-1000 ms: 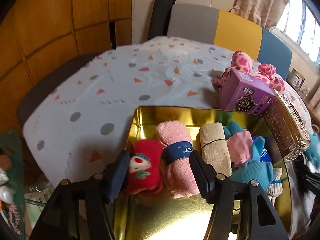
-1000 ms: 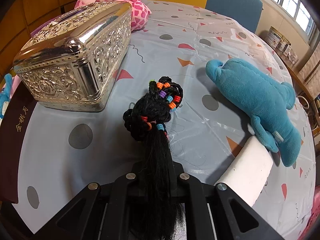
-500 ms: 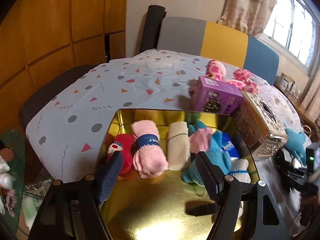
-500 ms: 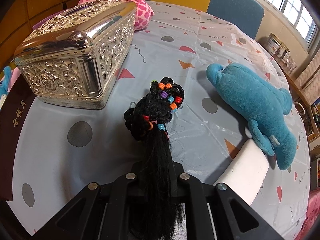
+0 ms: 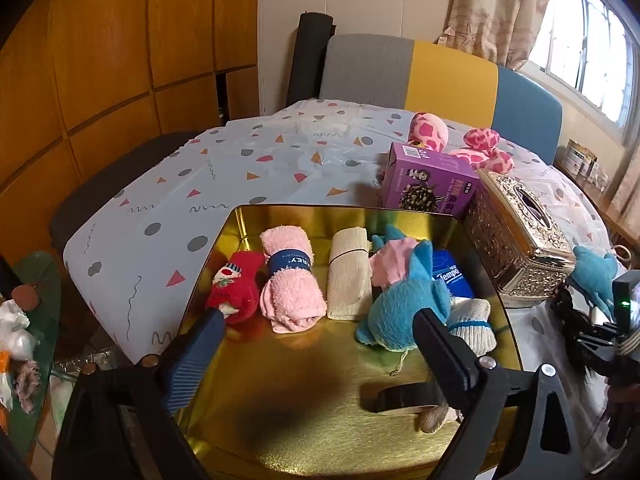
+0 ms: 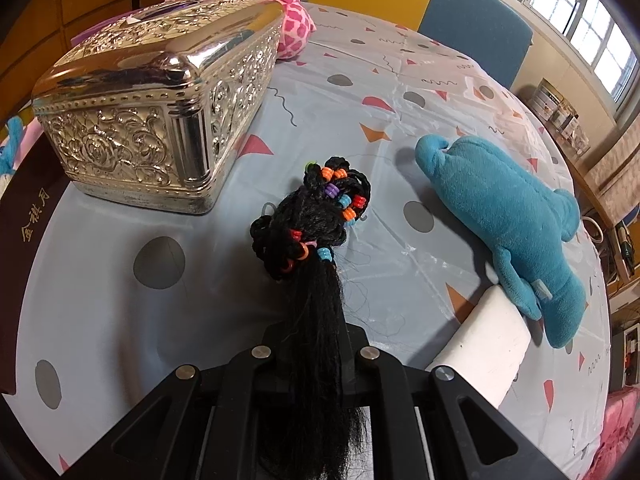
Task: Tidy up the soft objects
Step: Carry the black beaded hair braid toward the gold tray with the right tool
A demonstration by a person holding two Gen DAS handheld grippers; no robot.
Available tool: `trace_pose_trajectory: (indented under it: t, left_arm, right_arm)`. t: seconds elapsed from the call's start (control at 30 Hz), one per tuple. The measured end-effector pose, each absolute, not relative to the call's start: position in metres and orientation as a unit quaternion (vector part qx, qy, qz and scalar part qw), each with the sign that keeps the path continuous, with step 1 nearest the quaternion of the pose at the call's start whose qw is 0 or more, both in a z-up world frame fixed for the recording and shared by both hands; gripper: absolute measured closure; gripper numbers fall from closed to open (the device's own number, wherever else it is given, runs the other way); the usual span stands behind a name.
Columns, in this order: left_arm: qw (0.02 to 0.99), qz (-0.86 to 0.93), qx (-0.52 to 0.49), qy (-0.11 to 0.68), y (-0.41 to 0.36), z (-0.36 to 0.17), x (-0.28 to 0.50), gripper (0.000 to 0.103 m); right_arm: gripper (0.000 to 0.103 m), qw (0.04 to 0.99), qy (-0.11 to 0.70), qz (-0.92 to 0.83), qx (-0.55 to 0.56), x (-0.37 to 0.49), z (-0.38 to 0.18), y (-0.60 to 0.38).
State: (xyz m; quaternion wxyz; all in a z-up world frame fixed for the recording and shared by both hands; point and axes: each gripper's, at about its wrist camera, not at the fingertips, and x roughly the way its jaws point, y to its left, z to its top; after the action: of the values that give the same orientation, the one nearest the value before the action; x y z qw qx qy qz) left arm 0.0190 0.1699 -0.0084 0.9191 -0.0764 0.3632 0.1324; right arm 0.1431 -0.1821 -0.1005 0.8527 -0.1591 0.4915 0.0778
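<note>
Tilting down over gold tray (image 5: 248,224), left gripper (image 5: 316,342) fingers just spread, empty; right gripper (image 6: 316,344) pinching black hairpiece (image 6: 316,240).

"Tempo" on blue tissue pack (image 5: 450,276); partial "REY" on navy band round pink towel (image 5: 289,261); gold Chinese characters on dark maroon box (image 6: 34,216).

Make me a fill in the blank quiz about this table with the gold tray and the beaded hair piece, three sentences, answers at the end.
1. The rolled pink towel lies inside the ____ tray.
2. The right gripper is shut on a black hair piece strung with coloured ____.
3. The plush lying right of the hair piece on the tablecloth is a blue ____.

Answers: gold; beads; dolphin
</note>
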Motion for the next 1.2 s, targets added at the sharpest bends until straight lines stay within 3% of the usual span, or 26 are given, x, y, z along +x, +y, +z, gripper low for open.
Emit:
trace_pose_trajectory:
  t: [0.07,0.87,1.2]
  left_arm:
    - [0.92,0.135,-0.071,0.362,0.166,-0.008,0.018,0.0]
    - [0.916,0.143,-0.079,0.368,0.173,-0.015,0.013,0.0]
    - [0.916,0.137,-0.086,0.368,0.179,-0.018,0.01,0.0]
  right_arm:
    - [0.093,0.853,0.491,0.078,-0.161,0.143,-0.1,-0.183]
    - [0.092,0.83,0.544,0.102,-0.063,0.114,-0.092,-0.175]
    - [0.095,0.808,0.541,0.209,0.102,0.081,-0.072,-0.17]
